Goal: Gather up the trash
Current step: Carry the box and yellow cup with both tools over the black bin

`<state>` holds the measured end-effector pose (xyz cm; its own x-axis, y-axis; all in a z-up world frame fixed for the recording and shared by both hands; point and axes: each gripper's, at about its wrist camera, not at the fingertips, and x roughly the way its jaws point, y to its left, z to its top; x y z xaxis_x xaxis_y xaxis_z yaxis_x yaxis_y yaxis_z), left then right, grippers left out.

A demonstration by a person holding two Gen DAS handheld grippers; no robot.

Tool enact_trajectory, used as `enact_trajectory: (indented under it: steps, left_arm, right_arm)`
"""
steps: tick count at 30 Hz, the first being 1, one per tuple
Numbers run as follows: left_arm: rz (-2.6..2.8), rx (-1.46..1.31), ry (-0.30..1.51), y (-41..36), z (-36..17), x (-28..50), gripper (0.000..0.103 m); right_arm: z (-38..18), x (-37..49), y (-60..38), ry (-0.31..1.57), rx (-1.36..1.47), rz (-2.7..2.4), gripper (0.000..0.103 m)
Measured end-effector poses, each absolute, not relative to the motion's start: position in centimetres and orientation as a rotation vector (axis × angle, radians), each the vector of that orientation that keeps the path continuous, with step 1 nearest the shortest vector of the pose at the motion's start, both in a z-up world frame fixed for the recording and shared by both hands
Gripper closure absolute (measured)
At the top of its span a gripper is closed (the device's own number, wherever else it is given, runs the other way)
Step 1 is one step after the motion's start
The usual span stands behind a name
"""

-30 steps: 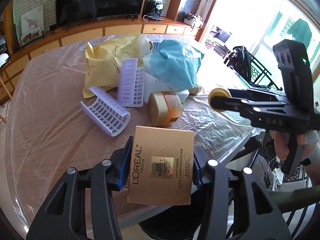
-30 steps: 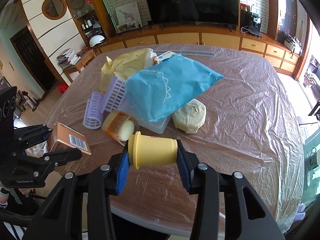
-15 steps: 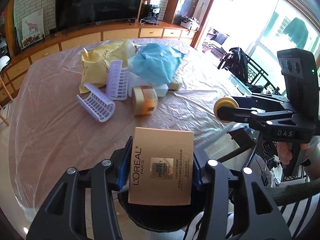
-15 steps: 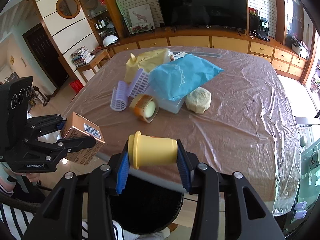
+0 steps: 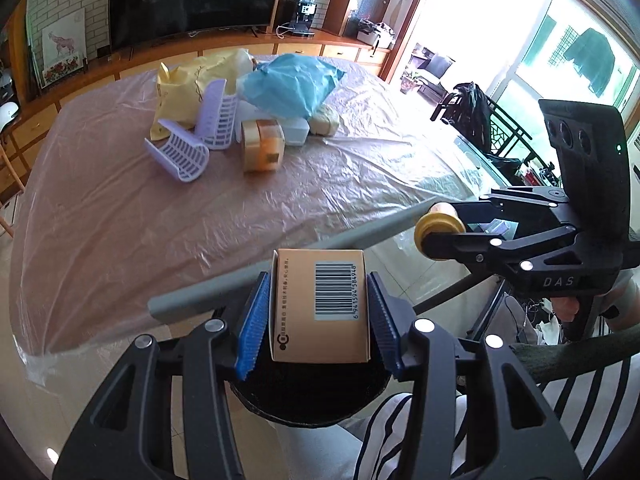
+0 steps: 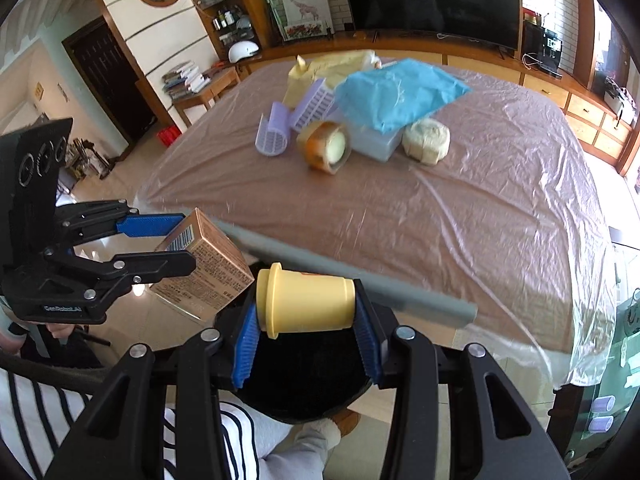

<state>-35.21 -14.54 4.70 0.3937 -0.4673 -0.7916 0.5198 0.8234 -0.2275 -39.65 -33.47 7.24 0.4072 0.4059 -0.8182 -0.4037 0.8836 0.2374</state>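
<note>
Sunlit living room: a big table (image 5: 120, 216) under crinkled clear plastic sheeting fills both views, with a television and low cabinets behind it. Off the near edge of the table, below both tools, sits a dark round bin (image 6: 304, 384), its opening showing black between the fingers in each wrist view.

Two pieces are in transit. The left gripper (image 5: 318, 316) is clamped on a gold carton (image 5: 320, 306), barcode face toward the camera, held directly above the bin's mouth. The right gripper (image 6: 306, 330) is closed around a small yellow cup (image 6: 306, 300) lying sideways between the blue pads, also over the dark opening. Neither item has been let go, and I cannot tell whether anything already lies inside the bin, since its interior reads as plain black.

Most of the work looks to be left. Well apart from the grippers, toward the far half of the table, a cluster of trash waits: a yellow bag (image 5: 192, 84), a crumpled blue bag (image 5: 288, 84) resting over a white plastic box (image 5: 296, 134), two lilac slatted curlers (image 5: 182, 152), an orange-banded jar (image 5: 262, 146) on its side, and a pale round lump (image 6: 426, 140) just beside the box.

My judgement: this is an early drop, with roughly half a dozen pieces to fetch after these two are released.
</note>
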Motion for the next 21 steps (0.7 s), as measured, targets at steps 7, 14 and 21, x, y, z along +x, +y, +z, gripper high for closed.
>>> enact_trajectory:
  steps: [7,14,21]
  left_arm:
    - [-0.618,0.059,1.006,-15.0,3.6,-36.0,0.054]
    - [-0.599,0.051,1.04,-15.1,1.9,-36.6,0.055]
    - [-0.572,0.068,1.076,-15.2,-0.3,-36.9,0.055]
  right_arm:
    - [5.2,-40.1,-33.1,1.077,0.002,0.515,0.061]
    - [3.5,-40.2,-32.8,1.112,-0.017,0.505,0.061]
    - [1.1,-40.1,-32.1,1.155,-0.039,0.504,0.061]
